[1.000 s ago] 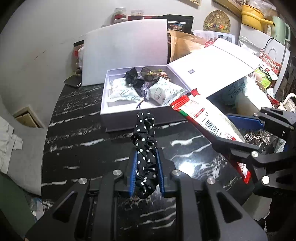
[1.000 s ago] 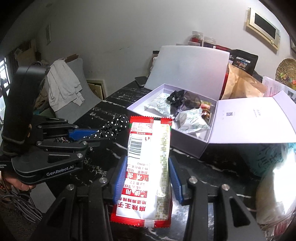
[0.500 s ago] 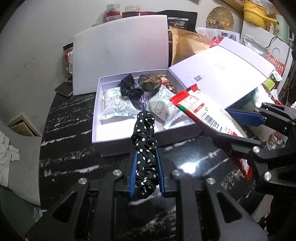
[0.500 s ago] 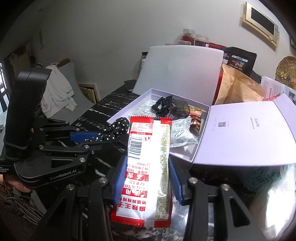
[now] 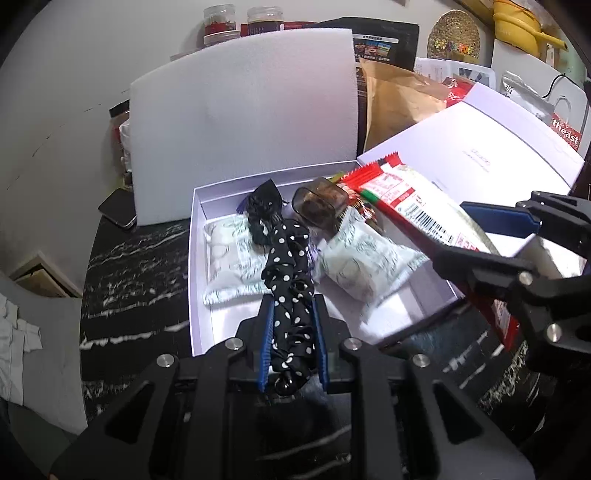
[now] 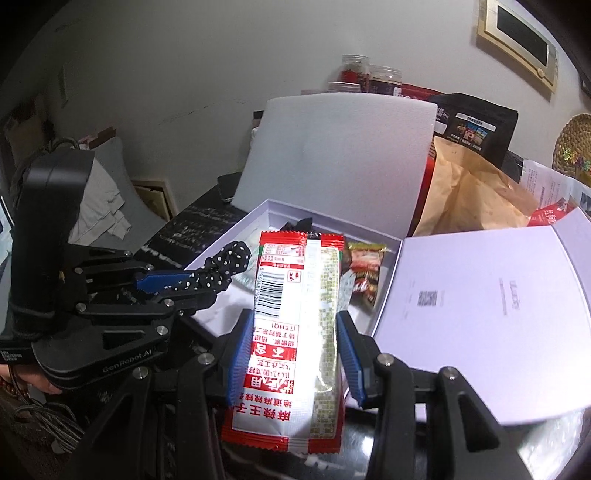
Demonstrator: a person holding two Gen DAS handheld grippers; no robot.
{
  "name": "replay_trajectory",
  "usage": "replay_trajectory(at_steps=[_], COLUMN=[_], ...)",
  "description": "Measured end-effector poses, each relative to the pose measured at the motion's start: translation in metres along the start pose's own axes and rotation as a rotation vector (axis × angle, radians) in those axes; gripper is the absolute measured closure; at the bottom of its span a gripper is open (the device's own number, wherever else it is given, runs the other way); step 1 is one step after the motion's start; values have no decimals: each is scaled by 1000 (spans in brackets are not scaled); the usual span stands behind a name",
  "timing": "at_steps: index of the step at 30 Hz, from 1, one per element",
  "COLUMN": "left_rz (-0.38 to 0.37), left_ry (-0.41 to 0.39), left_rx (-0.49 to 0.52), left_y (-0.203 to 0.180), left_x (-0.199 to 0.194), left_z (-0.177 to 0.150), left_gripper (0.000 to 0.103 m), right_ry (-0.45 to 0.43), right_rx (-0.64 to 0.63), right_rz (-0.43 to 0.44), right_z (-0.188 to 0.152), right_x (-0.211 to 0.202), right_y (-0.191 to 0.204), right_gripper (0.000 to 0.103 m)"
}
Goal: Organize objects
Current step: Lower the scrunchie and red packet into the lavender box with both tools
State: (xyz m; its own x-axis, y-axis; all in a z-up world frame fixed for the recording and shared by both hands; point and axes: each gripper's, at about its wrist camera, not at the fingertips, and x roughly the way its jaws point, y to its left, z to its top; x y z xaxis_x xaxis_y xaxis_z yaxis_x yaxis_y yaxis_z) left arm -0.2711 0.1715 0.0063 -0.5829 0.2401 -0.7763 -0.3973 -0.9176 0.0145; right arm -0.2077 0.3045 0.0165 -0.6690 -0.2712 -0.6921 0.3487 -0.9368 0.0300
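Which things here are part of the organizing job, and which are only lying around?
Job: polka-dot scrunchie in left claw; red snack packet in right claw; open white box.
Lying about: jars, brown paper bag, phone.

Scrunchie [image 5: 290, 284]: black w/ white dots, pinched in left tongs [image 5: 291, 343], free end over open white box [image 5: 199, 280]. Snack pack [image 6: 295, 332]: red/white, barcode, clamped lengthwise in right tongs [image 6: 293, 354], top end over box. Box already holds 2 pale sachets [image 5: 225, 266], black bow, dark cup.
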Motion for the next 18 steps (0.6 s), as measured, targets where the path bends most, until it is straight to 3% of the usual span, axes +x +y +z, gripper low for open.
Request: replay_trajectory(at_steps=[13, 18], left_rz=[13, -25], left_ry=[1, 4], left_rx=[-9, -38], left_y=[25, 39], left_x=[46, 60], left_z=[33, 34], left_gripper=[85, 85], right_ry=[-25, -22], right_rx=[25, 22], right_rz=[25, 64], right_z=[44, 50], right_x=[35, 55], right_y=[-18, -16], right_gripper=[59, 59])
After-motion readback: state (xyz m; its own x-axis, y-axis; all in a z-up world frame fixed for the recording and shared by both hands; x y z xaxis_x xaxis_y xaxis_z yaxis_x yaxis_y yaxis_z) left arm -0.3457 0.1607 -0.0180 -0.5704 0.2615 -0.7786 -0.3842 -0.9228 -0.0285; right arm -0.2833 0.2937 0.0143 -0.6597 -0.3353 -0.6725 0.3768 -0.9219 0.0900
